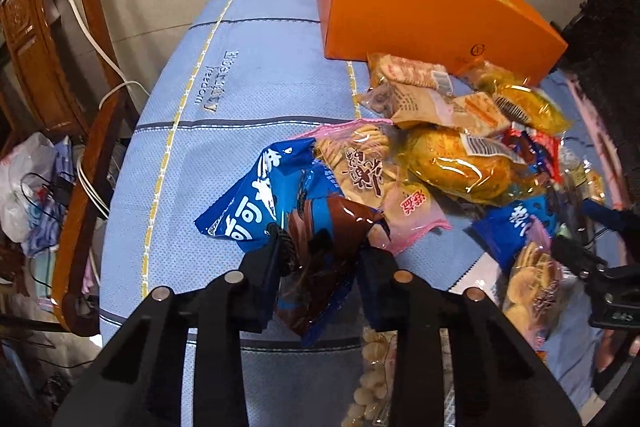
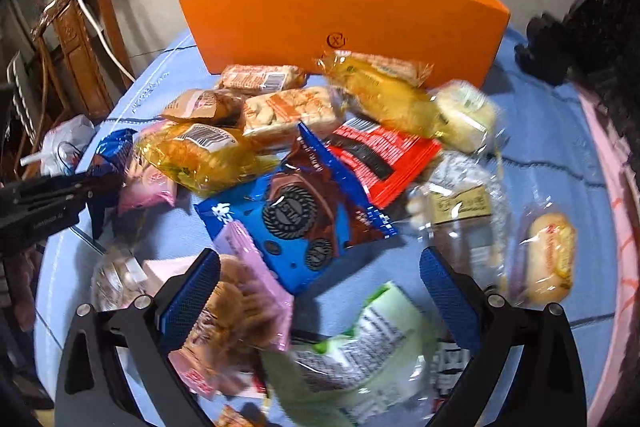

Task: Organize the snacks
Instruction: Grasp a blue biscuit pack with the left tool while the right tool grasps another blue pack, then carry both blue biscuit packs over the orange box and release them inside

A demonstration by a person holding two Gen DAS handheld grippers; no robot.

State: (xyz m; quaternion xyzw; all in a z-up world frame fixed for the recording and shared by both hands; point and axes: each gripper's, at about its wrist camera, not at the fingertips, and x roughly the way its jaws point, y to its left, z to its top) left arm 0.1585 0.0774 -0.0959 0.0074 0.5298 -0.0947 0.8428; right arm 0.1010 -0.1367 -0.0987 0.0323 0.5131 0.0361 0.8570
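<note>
Evidently early: the orange box [image 2: 344,23] shows no snacks inside, though its floor is hidden; the packets lie heaped before it on the desk [image 1: 192,163]; left gripper [image 1: 324,247] fingers pinch a blue cookie bag [image 1: 280,203]; right gripper [image 2: 320,283] fingers stand wide, holding nothing.

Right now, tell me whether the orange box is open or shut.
Open. The orange box has no lid on top, and the right wrist view looks past its rim onto the yellow inner lining.

left gripper [image 1: 322,251] — jaws clamped, tilted down | right gripper [image 2: 320,283] — jaws wide
</note>
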